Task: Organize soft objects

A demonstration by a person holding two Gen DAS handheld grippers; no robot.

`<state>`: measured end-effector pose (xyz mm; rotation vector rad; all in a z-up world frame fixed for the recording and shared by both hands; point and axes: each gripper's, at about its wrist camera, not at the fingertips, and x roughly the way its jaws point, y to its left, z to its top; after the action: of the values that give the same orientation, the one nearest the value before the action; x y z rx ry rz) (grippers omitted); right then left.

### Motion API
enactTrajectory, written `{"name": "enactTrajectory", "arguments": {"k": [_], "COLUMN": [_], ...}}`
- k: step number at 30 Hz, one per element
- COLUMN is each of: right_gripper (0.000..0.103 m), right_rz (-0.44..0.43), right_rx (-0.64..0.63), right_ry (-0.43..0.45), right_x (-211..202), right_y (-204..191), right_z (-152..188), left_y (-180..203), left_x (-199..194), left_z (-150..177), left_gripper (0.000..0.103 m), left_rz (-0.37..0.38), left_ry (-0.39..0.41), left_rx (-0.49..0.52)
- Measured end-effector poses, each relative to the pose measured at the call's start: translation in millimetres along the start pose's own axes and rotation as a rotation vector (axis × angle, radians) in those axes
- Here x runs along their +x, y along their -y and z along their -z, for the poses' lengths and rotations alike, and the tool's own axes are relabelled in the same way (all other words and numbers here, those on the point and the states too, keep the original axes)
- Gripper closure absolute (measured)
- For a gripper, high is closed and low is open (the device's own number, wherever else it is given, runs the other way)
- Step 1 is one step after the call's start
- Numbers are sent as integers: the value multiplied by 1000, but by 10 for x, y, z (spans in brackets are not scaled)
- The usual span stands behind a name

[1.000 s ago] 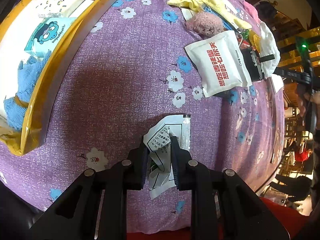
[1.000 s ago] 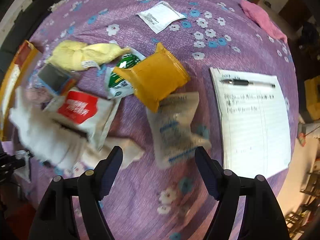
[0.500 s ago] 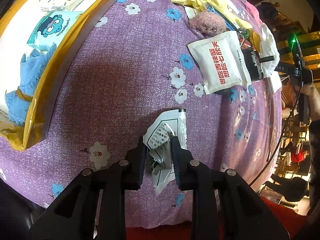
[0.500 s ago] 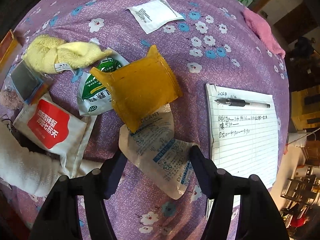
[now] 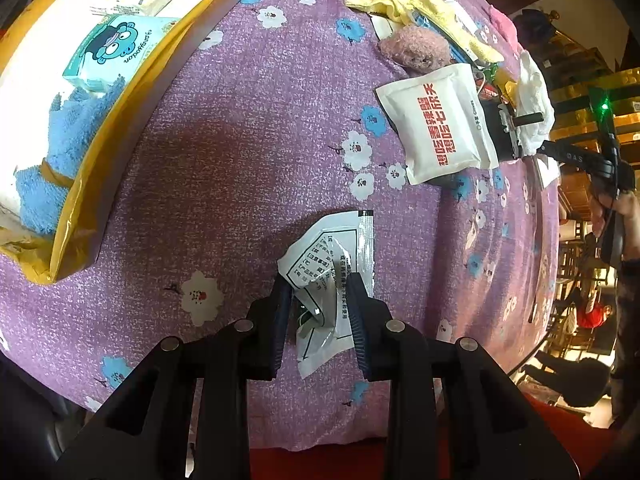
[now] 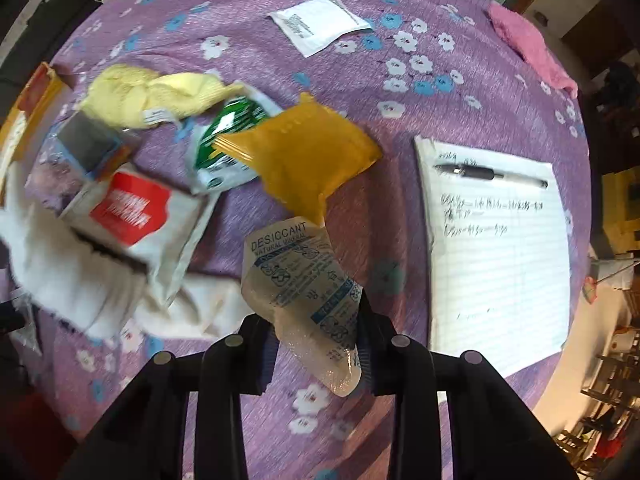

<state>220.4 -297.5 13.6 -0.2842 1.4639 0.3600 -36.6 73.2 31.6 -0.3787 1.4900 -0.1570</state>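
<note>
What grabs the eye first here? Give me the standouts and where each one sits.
The right gripper is closing on a crumpled desiccant pouch above the purple flowered tablecloth. Just beyond it lies a bright orange packet, with a lined notepad to its right. The left gripper pinches a creased white sachet, a yellow-rimmed tray lying at far left.

Purple floral tablecloth (image 6: pixel 400 8), w/ lined notepad (image 6: pixel 500 248), yellow tray (image 5: pixel 120 128), pink towel (image 6: pixel 528 48)

notepad (image 6: pixel 516 264) on purple floral tablecloth (image 6: pixel 400 80) | pen (image 6: pixel 490 173) lying across notepad top
</note>
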Motion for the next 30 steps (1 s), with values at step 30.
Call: {"name": "enactTrajectory", "arguments": {"k": [30], "right_gripper": [71], "right_rz": [-280], "right_rx": [-261], "right_ry": [11], "right_x": [-608], "right_y": [-1709], "right_z": [870], "left_y": [276], "left_x": [-156], "left_z": [9], "left_gripper": [87], "left_rz": [14], "left_ry": [47], "left_rx": [118]}}
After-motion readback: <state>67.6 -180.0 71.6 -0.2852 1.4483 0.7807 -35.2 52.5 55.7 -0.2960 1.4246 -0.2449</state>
